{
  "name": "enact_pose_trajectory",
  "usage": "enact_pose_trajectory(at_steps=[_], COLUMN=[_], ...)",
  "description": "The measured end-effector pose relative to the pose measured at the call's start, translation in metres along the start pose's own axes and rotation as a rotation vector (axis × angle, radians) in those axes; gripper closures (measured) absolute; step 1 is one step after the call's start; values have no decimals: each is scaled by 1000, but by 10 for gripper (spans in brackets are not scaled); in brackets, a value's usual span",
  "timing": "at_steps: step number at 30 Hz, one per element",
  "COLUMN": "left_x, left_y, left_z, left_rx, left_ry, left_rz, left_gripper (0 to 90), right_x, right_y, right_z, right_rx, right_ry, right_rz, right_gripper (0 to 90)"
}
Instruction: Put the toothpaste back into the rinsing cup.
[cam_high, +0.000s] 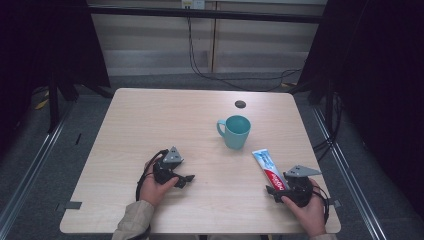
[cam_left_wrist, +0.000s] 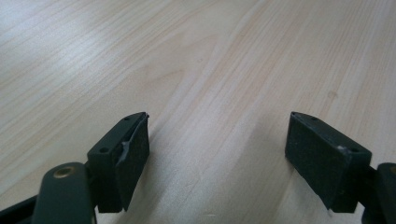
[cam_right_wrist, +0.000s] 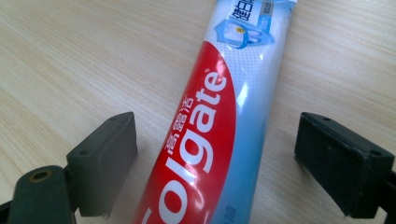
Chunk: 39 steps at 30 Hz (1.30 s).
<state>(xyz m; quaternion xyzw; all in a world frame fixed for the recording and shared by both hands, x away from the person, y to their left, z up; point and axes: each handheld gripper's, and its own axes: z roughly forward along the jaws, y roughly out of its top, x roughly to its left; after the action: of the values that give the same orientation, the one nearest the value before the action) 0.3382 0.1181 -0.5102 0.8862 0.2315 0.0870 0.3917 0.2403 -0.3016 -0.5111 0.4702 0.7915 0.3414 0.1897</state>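
The left gripper (cam_high: 187, 178), a black two-jaw tool with a grey three-cornered plate on top, rests low on the pale wooden table (cam_high: 150, 125) at the near left, held in the person's left hand (cam_high: 152, 189). In the left gripper view its jaws stand spread wide with bare wood grain between them, pinching nothing. A beige sleeve (cam_high: 132, 225) covers the forearm behind it and is cut off by the bottom edge of the high view.

Right of centre stands a teal ceramic mug (cam_high: 235, 131), upright, its handle pointing left; what can be seen of its inside looks empty, though the bottom is hard to make out. Just beyond it a small dark round hole (cam_high: 240, 104) sits in the tabletop.

Further right lies a red, white and light-blue toothpaste tube (cam_right_wrist: 219, 121), flat on the table near the right edge, running from beside the mug toward the person. The right gripper view reads "Colgate" in white letters on the red band, the first letter cut off at the bottom, with Chinese characters beside it; the blue print at the far end is too blurred to read.

The right gripper (cam_right_wrist: 215, 163), in the right hand (cam_high: 307, 210), has its jaws spread on either side of the tube's near end, the pads clear of it.
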Motion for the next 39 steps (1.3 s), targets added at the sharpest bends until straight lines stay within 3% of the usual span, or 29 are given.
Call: enact_pose_trajectory(at_steps=[12, 16, 27, 30, 34, 39], left_x=[0, 0, 1, 1, 1, 1], left_y=[0, 0, 0, 0, 0, 0], left_z=[0, 0, 0, 0, 0, 0], left_rx=[-3, 2, 0, 0, -3, -2], left_ry=[0, -1, -3, -3, -4, -4], left_rz=[0, 2, 1, 1, 1, 1], left_gripper=[216, 216, 216, 216, 216, 216], right_x=[0, 0, -4, -7, -9, -11], right_y=[0, 8, 25, 30, 39, 48], right_z=[0, -1, 0, 0, 1, 4], right_rx=[1, 75, 204, 218, 254, 297], right_ry=[4, 15, 52, 57, 46, 51], right_rz=[-5, -9, 29, 31, -1, -6], right_gripper=[127, 132, 150, 156, 158, 158])
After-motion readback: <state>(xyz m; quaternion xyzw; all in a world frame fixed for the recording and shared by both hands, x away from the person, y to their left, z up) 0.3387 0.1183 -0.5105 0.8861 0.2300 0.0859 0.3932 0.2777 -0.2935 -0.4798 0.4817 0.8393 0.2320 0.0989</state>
